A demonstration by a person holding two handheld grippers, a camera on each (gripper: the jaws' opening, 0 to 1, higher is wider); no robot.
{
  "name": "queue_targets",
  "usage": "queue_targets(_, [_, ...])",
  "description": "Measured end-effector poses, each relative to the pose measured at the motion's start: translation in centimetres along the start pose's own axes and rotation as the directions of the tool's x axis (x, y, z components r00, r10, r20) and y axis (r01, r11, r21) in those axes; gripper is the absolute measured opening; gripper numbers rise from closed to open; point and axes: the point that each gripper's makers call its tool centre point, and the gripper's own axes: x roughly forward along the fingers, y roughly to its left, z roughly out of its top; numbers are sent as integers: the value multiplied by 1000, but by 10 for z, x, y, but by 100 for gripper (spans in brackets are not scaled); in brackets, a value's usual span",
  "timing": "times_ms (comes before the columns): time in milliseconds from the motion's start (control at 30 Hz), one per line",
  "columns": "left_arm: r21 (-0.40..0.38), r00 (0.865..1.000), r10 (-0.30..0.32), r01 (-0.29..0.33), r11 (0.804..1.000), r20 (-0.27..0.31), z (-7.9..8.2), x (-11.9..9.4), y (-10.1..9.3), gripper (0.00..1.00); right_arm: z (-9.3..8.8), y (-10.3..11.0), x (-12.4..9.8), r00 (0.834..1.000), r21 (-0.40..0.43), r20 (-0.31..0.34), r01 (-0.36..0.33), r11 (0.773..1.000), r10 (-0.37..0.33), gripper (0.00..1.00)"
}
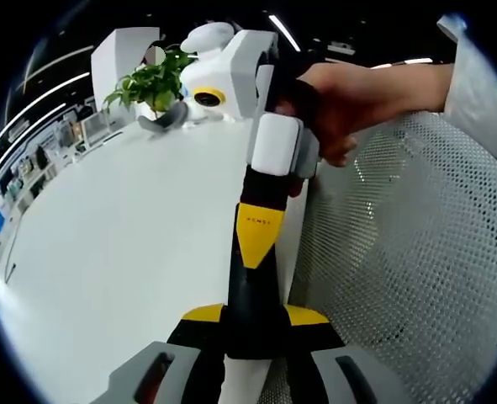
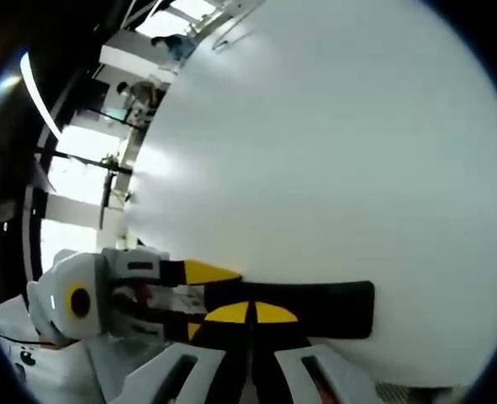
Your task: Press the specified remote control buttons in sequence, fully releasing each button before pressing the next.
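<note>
A black remote control (image 1: 252, 295) sticks up between my left gripper's (image 1: 255, 318) yellow-tipped jaws, which are shut on its near end. My right gripper (image 1: 259, 240), held by a hand (image 1: 349, 101), comes down from the top with its yellow tip against the remote's upper face. In the right gripper view the remote (image 2: 332, 310) lies crosswise over the white table (image 2: 315, 151). There my right gripper (image 2: 250, 313) is shut, its tips together on the remote. My left gripper (image 2: 204, 299) grips the remote's left end. No buttons can be made out.
A white table (image 1: 130, 236) stretches away to the left. A white mesh chair back (image 1: 416, 252) stands at the right. At the table's far end are a potted plant (image 1: 151, 84) and a grey object (image 1: 164, 122).
</note>
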Motion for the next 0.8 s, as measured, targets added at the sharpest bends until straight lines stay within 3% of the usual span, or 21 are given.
queue_targets(567, [1, 1000, -5, 5, 1000, 8, 0, 0, 0, 25, 1, 0, 1, 1000, -9, 14, 3, 1000, -3, 0])
queue_targets(733, [0, 1000, -5, 5, 1000, 8, 0, 0, 0, 25, 1, -1, 0, 1000, 80, 9, -26, 996, 25, 0])
queue_targets(800, [0, 1000, -5, 5, 1000, 8, 0, 0, 0, 25, 0, 0, -1, 1000, 80, 8, -27, 996, 26, 0])
